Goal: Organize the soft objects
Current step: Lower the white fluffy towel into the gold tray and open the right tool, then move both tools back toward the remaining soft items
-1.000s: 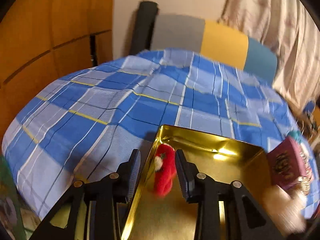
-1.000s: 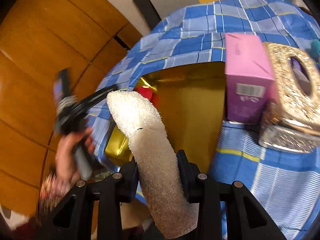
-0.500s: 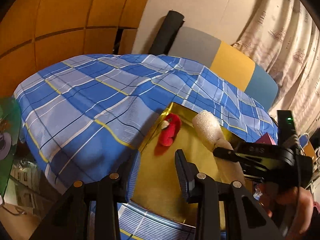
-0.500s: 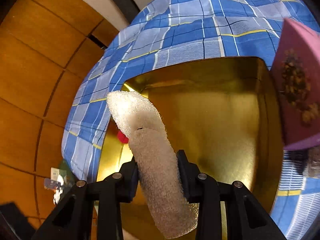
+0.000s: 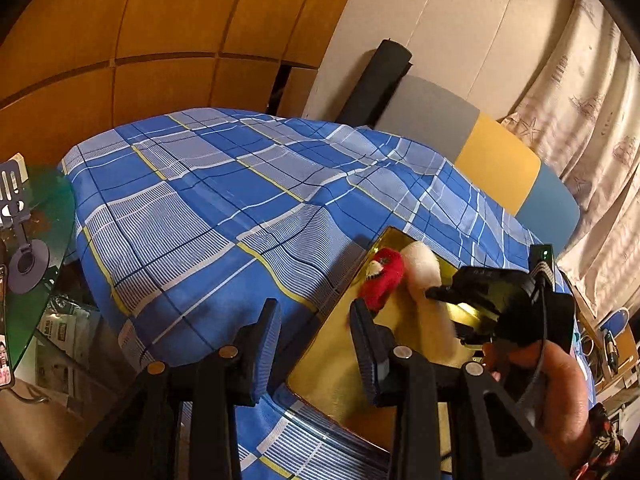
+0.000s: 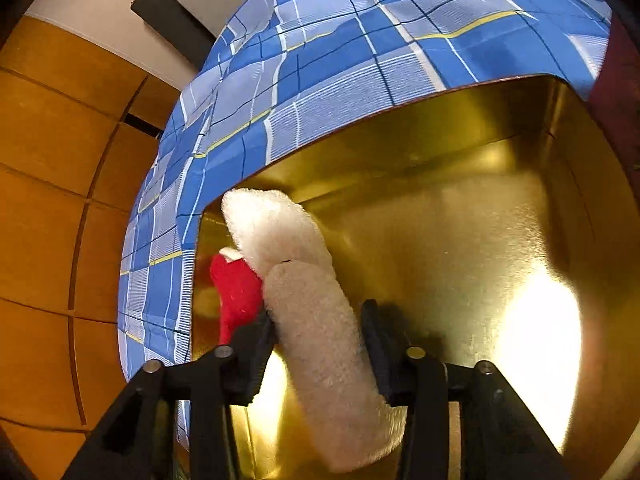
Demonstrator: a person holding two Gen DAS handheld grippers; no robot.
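Blue plaid bedspread (image 5: 208,200) spreads ahead of my left fingers (image 5: 316,340); these stand apart, empty. Gold tin (image 6: 460,240) lies on it. My right fingers (image 6: 320,344) opening, white fuzzy sock (image 6: 320,340) between them inside tin, red plush toy (image 6: 236,292) just left. Wood panel wall (image 5: 120,40) behind; curtain (image 5: 592,120) far right.

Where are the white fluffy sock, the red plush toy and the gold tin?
white fluffy sock (image 6: 320,340), right wrist view, mid-length.
red plush toy (image 5: 384,276), left wrist view, body.
gold tin (image 6: 460,148), right wrist view, far wall.
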